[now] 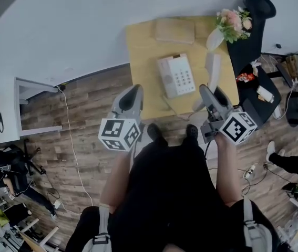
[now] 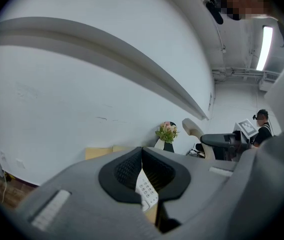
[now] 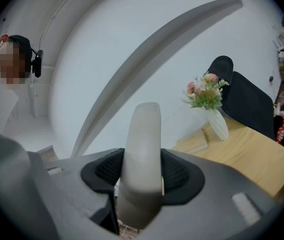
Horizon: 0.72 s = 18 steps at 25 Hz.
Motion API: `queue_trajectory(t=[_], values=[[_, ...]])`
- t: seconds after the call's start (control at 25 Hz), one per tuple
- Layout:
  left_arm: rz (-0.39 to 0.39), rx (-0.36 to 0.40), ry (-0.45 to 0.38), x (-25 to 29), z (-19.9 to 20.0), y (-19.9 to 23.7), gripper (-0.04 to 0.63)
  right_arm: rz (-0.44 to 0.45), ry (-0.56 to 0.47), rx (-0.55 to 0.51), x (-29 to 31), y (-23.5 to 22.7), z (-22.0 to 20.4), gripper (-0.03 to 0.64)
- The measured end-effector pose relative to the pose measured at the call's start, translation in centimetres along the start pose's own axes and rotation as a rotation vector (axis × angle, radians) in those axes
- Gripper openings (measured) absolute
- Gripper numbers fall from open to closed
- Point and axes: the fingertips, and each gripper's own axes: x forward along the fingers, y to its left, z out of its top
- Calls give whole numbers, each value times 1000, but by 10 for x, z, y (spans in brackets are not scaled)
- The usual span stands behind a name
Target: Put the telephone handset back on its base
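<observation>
You are holding one handset [image 1: 212,69] in your right claw [image 1: 207,91]. The claw is pinching it near its lower end, one jaw on each side. The handset's long side is pointing straight out from the claw, away from you and toward the white wall. It is hanging over the right part of the yellow surface [image 1: 143,49], just to the right of the base [image 1: 176,75] and not on it.

There is one base, and it is lying flat with its buttons facing up. Its long side is also running away from you, tipped a little to the left.

Your left claw [image 1: 134,92] is pressed together and is gripping nothing. It is hovering by the near left edge of the surface.

One vase of flowers [image 1: 232,23] is standing at the far right corner. One flat pad [image 1: 175,30] is lying at the far end.
</observation>
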Motion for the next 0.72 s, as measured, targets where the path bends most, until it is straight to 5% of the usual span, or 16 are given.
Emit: queue_trajectory(t=[0.72], values=[[-40, -26, 78, -27, -27, 49, 11, -125, 121, -21, 33, 5, -75, 221]])
